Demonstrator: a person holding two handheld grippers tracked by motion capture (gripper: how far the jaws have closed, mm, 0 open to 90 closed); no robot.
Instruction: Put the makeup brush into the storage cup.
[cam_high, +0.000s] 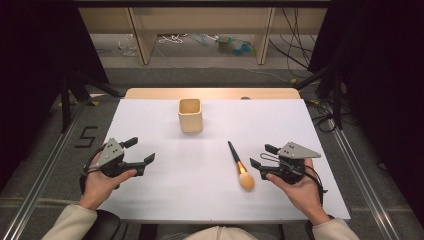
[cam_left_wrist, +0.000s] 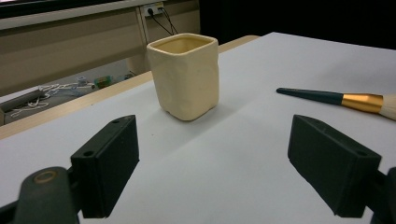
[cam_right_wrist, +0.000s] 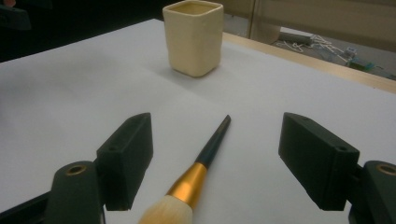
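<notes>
A cream square cup (cam_high: 190, 115) stands upright at the back middle of the white sheet; I also see the cup (cam_left_wrist: 186, 74) ahead of my left jaws and the cup (cam_right_wrist: 193, 37) far ahead of my right ones. A makeup brush (cam_high: 240, 166) with a dark handle, gold ferrule and pale bristles lies flat right of centre. The brush (cam_right_wrist: 196, 176) lies on the sheet between my right jaws, untouched. My right gripper (cam_high: 259, 156) is open just right of it. My left gripper (cam_high: 141, 150) is open at the left, with nothing between its jaws. The brush (cam_left_wrist: 343, 99) shows at the right there.
The white sheet (cam_high: 150, 195) covers a wooden table whose bare far edge (cam_high: 212, 93) shows behind the cup. Metal rails run along both sides on the floor. Table legs, cables and small clutter lie beyond the far edge.
</notes>
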